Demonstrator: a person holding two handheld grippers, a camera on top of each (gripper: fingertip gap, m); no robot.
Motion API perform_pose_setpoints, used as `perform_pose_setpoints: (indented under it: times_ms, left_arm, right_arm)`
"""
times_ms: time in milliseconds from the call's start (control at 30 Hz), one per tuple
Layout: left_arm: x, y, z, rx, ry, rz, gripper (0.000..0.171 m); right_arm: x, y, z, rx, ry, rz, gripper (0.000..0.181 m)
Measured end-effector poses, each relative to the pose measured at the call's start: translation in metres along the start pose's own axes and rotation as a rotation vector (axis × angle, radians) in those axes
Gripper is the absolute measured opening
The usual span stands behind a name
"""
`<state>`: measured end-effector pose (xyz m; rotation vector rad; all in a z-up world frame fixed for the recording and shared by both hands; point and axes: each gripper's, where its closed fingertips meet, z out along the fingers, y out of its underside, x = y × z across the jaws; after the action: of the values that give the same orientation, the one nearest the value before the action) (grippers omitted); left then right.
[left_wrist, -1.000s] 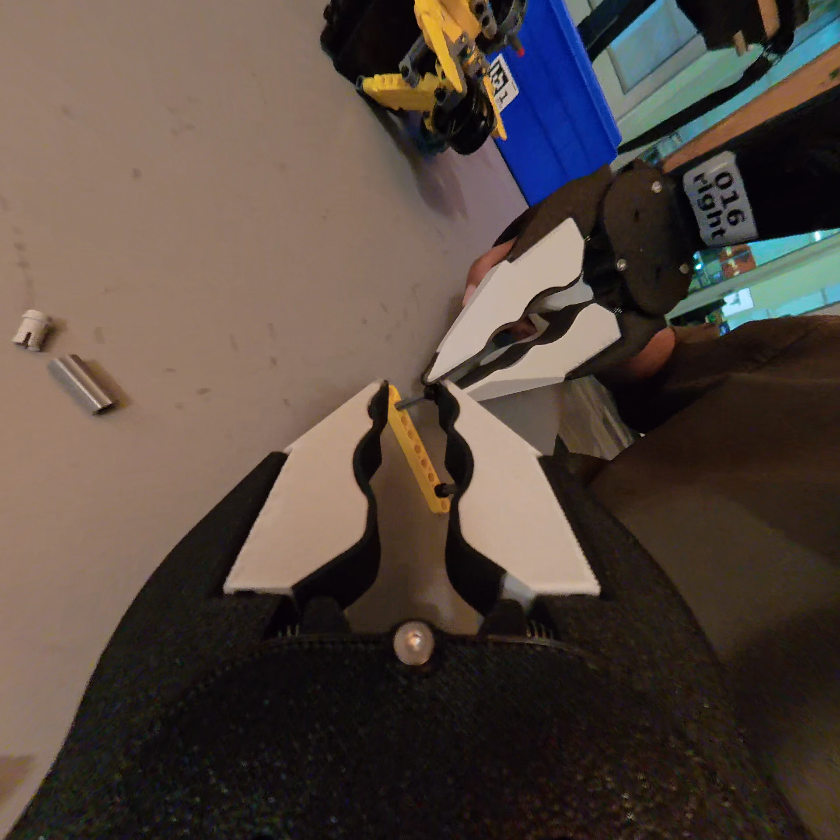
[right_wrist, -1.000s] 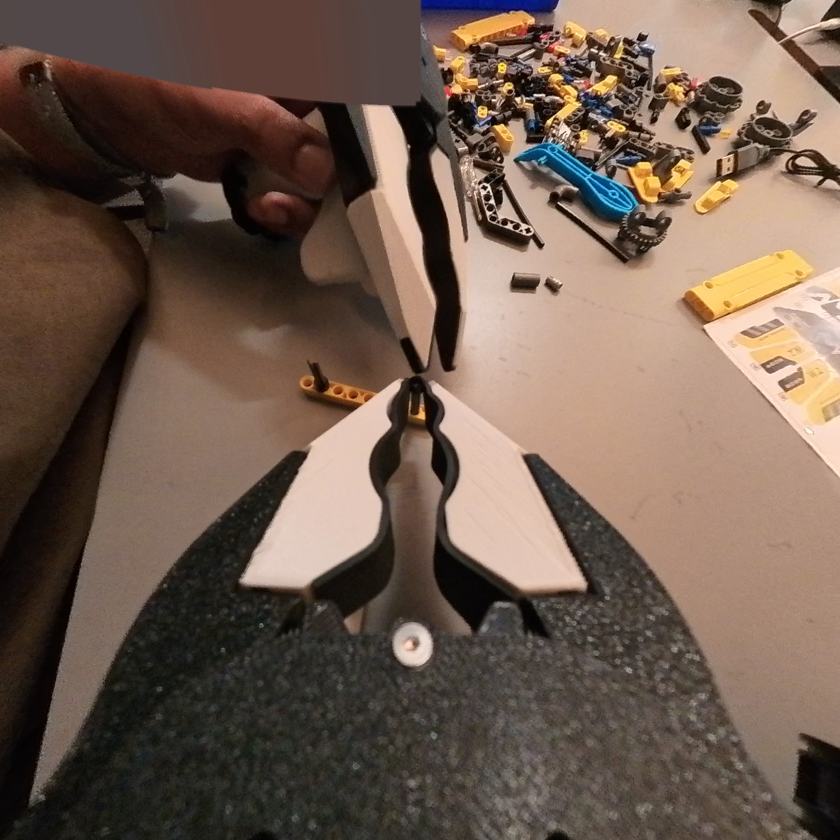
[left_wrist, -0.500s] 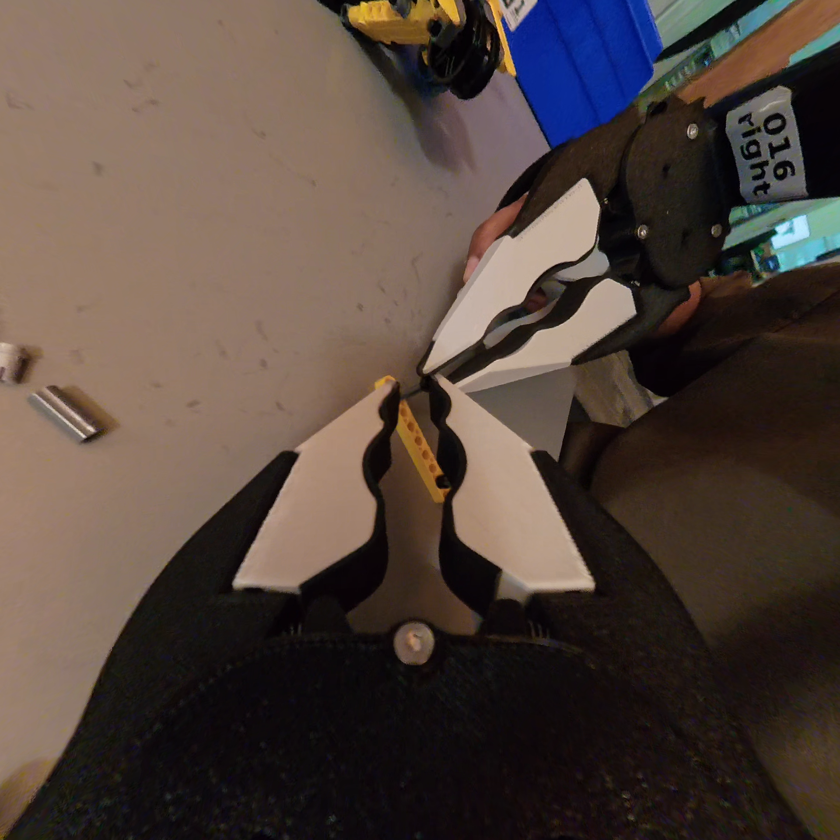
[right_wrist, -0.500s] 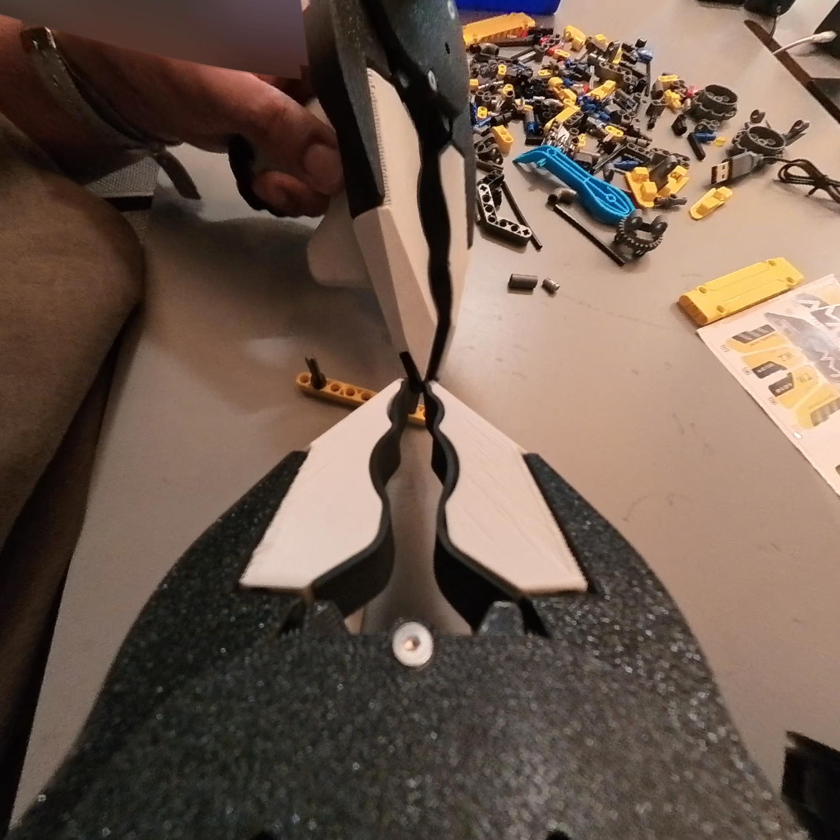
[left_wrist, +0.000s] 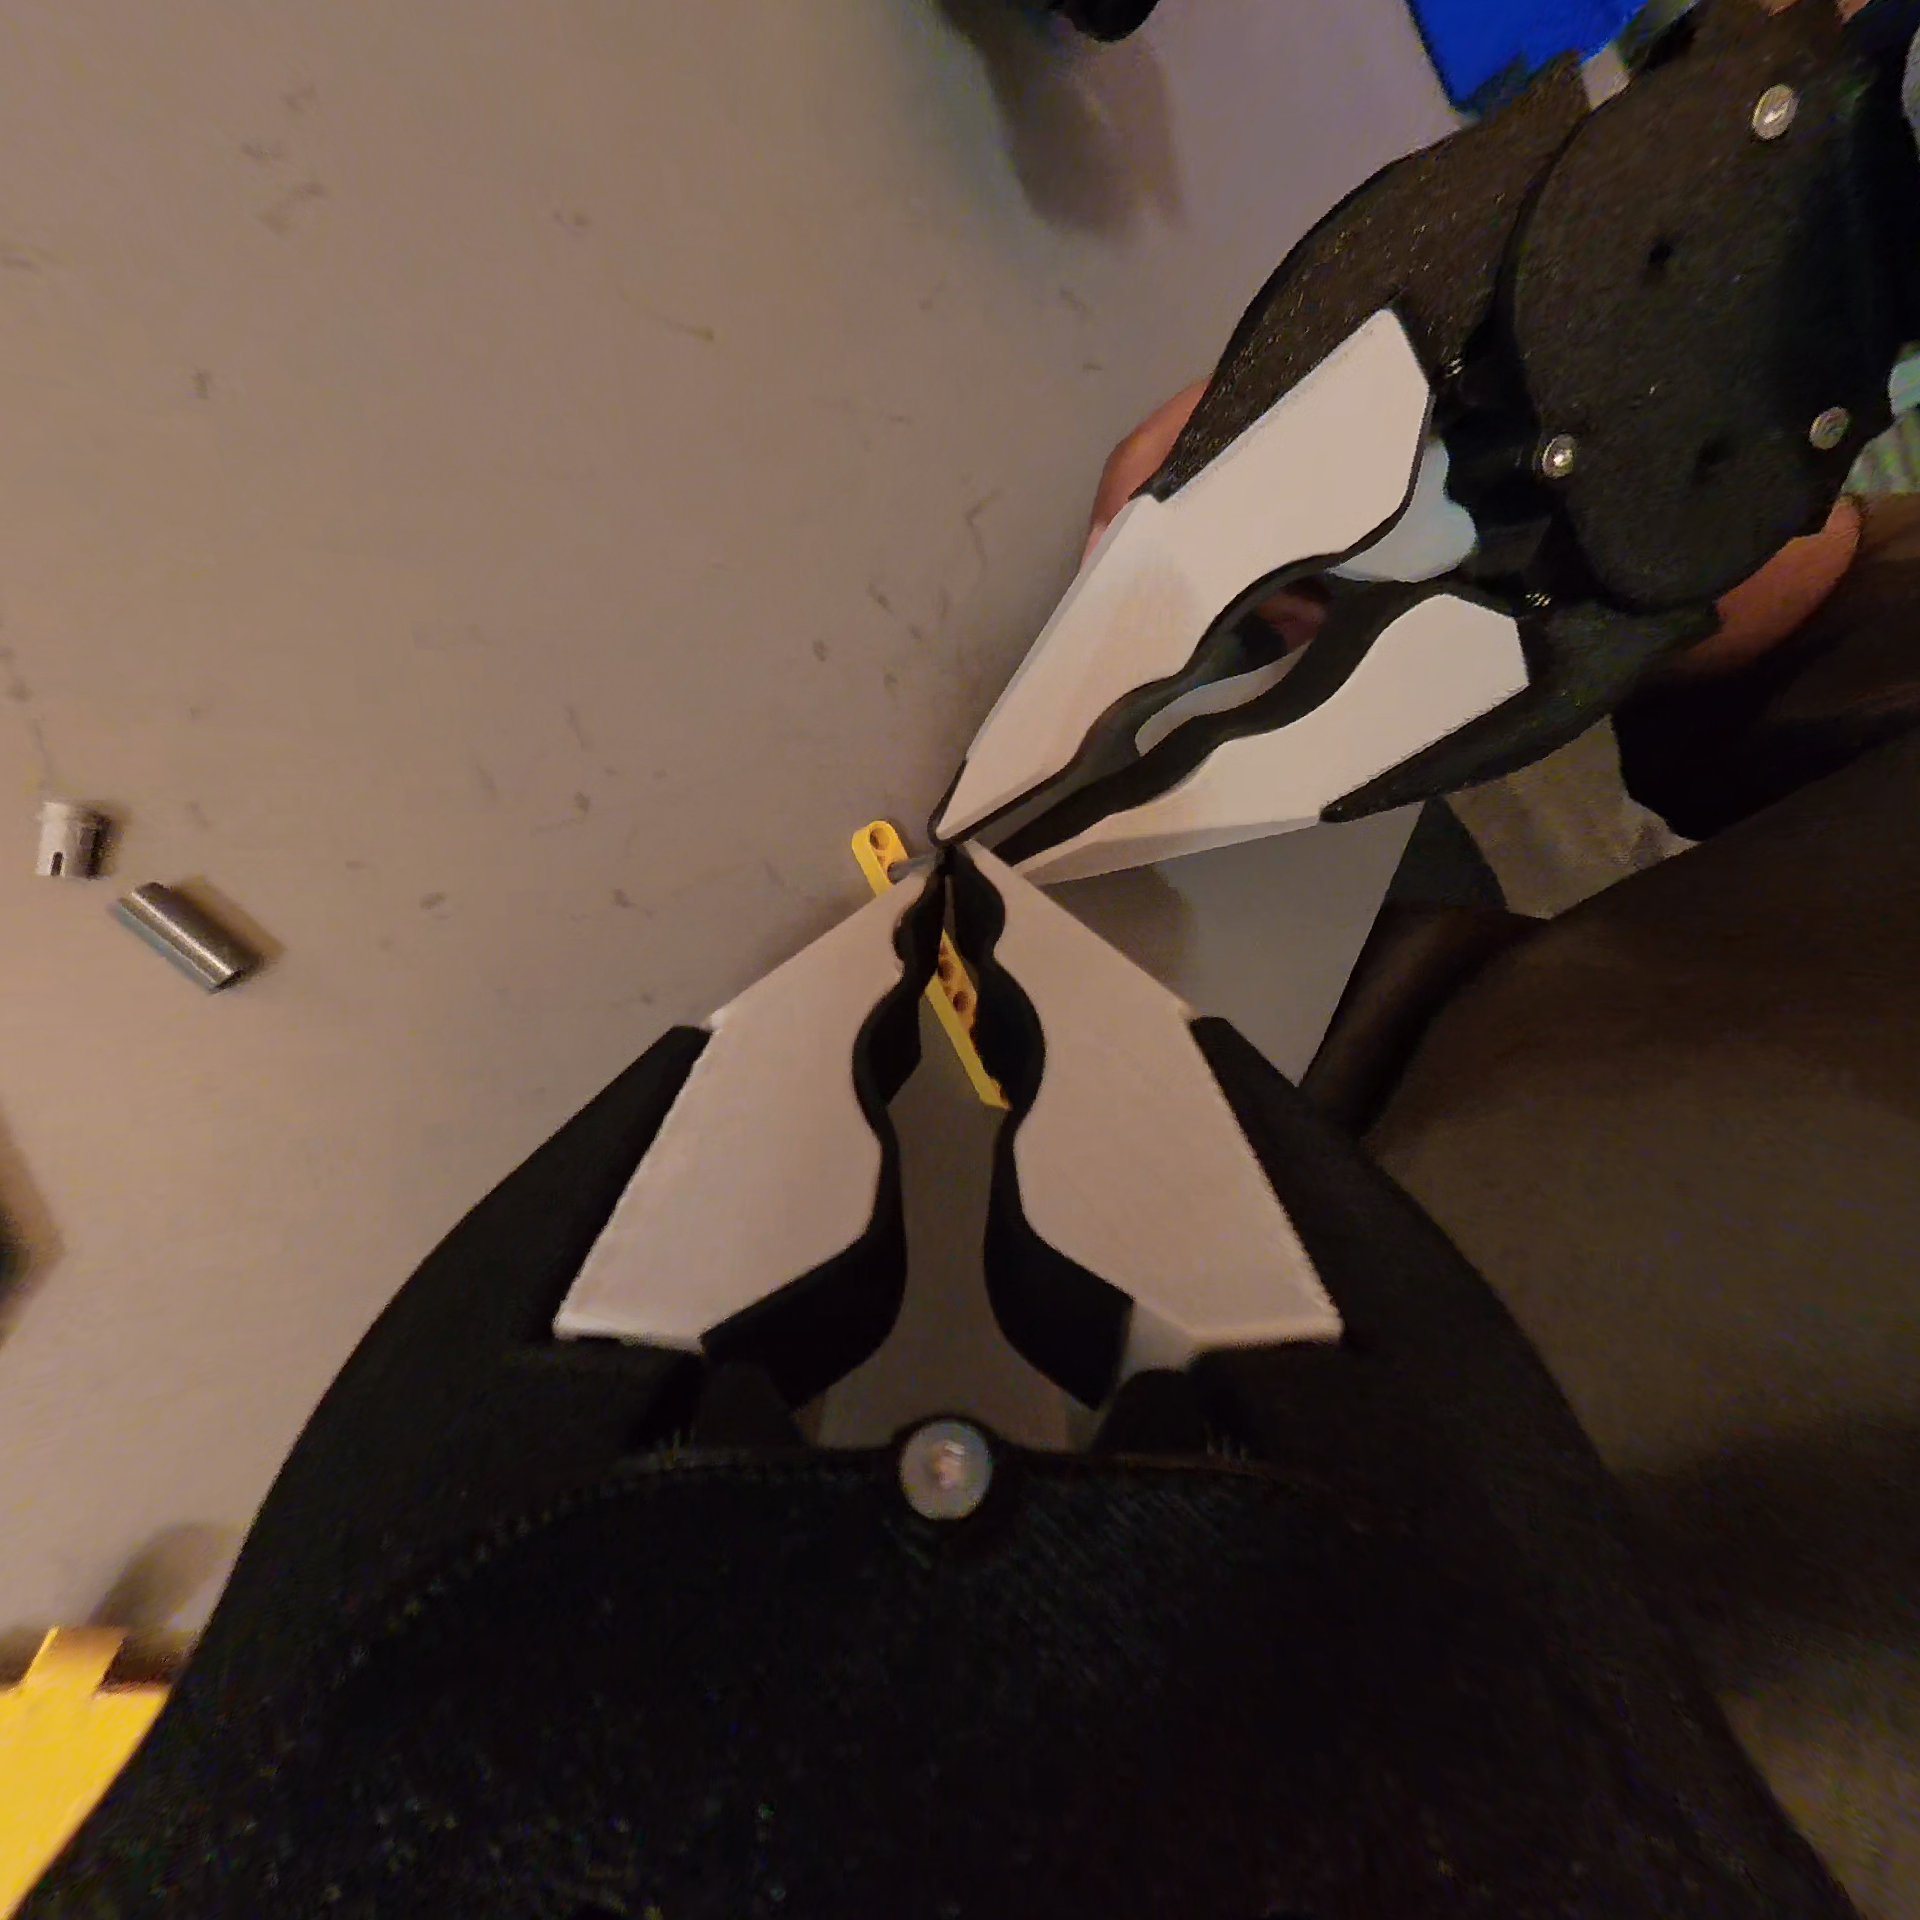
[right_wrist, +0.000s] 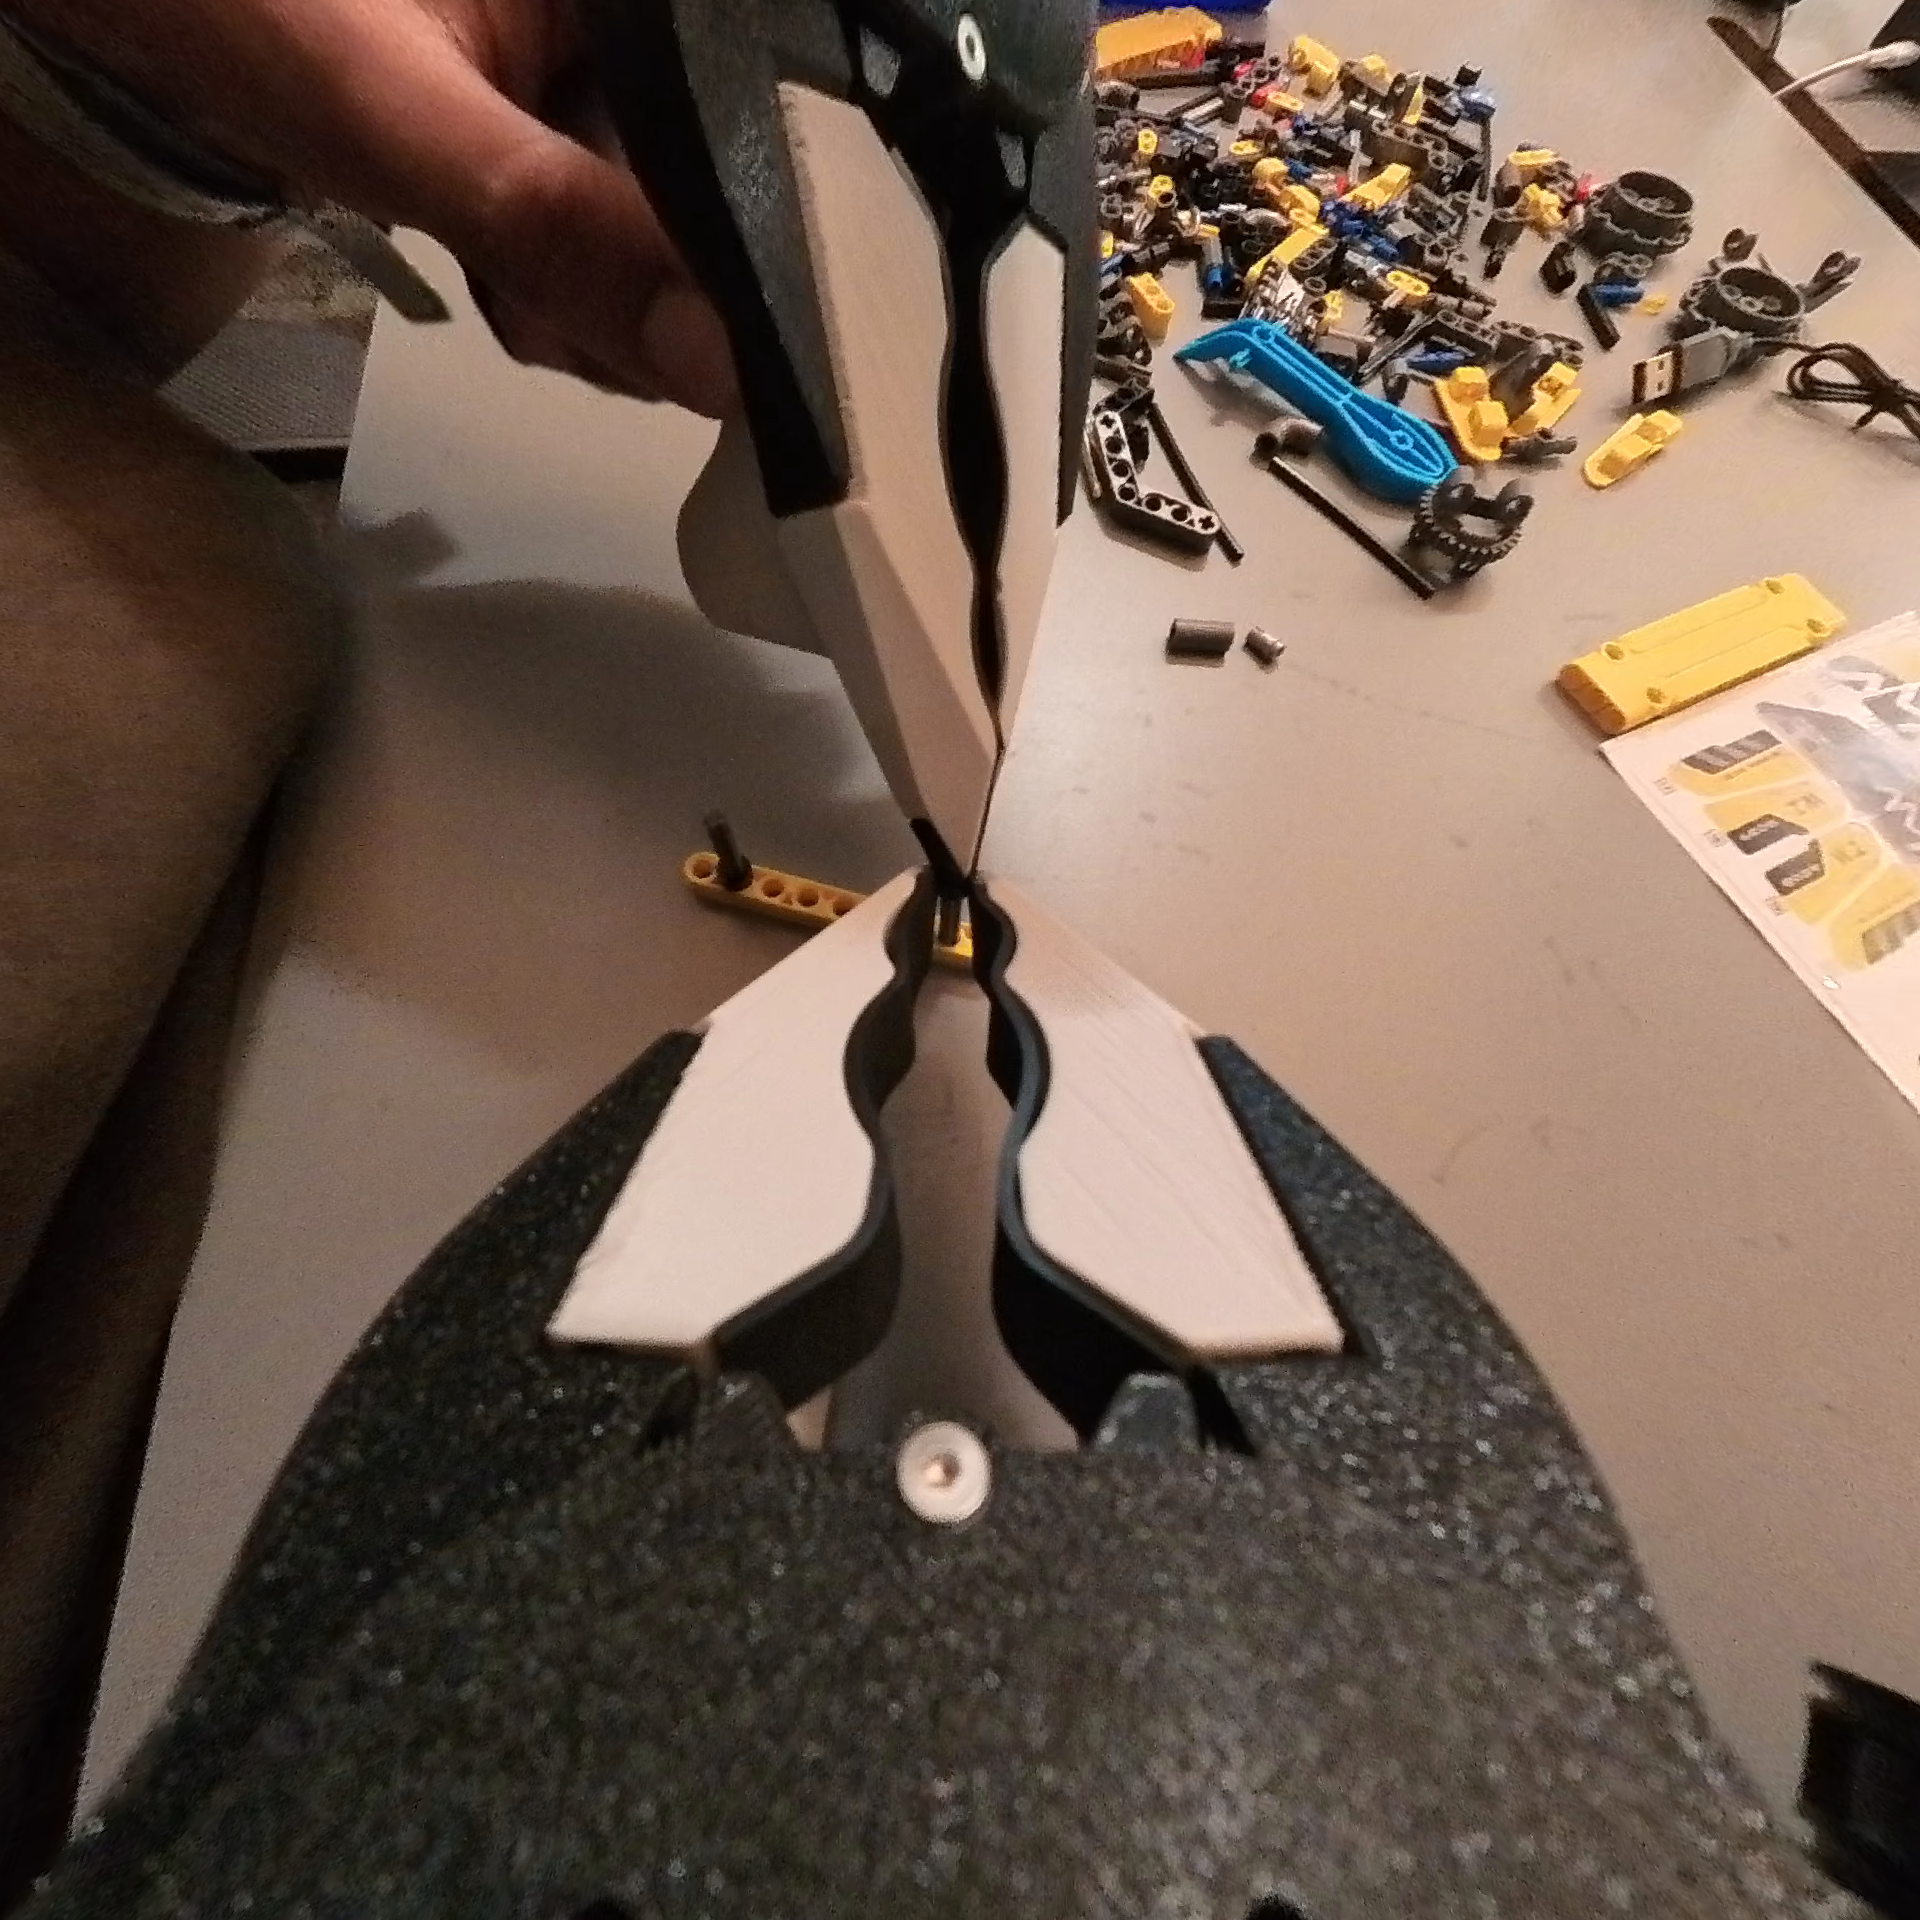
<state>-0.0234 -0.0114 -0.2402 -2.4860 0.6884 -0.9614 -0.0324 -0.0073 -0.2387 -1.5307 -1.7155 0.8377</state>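
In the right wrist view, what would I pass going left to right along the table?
Yellow holed beam → small grey sleeve → blue curved piece → yellow flat panel → printed instruction sheet.

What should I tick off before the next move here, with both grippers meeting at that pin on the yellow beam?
1. Right gripper closed on the pin: ok.
2. Left gripper shut, tips at the pin's top; real grip on it: cannot tell.
3. Yellow beam lying flat on the table: ok.
4. Pin fully pushed into the beam: cannot tell, the fingers hide the joint.
5. Second pin upright at the beam's other end, clear of both grippers: ok.
6. Pile of loose parts well apart from the beam: ok.
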Motion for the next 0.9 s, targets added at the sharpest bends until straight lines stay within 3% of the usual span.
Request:
perform_pose_setpoints:
  times_ms: [100,233,367,500,600,667,767,900]
  left_arm:
    - [0.003,0.002,0.004,-0.034,-0.03,0.025,0.0]
    - [0.004,0.007,0.015,-0.093,-0.058,0.065,0.0]
    - [-0.002,0.008,0.012,-0.075,-0.057,0.057,0.0]
    - [0.008,-0.003,-0.005,0.038,0.029,0.041,0.0]
    - [-0.002,-0.007,-0.019,0.103,-0.01,0.023,0.0]
    - [-0.011,-0.001,-0.017,0.091,-0.021,-0.007,0.013]
    - [-0.006,0.009,-0.005,0.059,0.07,-0.064,0.032]
    - [-0.006,0.014,0.008,0.043,0.07,-0.049,0.037]
  right_arm:
    - [-0.001,0.013,0.006,-0.075,0.009,-0.012,0.006]
    - [-0.001,0.028,0.011,-0.176,0.118,-0.182,0.002]
    - [-0.001,0.028,0.011,-0.174,0.107,-0.117,0.002]
    - [0.002,0.026,0.007,-0.15,0.072,-0.045,0.003]
    - [0.002,0.022,0.005,-0.121,0.058,-0.015,0.003]
    - [0.002,0.022,0.005,-0.119,0.055,-0.012,0.003]
    - [0.001,0.023,0.006,-0.13,0.057,-0.022,0.009]
    - [-0.002,0.022,0.005,-0.127,0.053,-0.012,0.013]
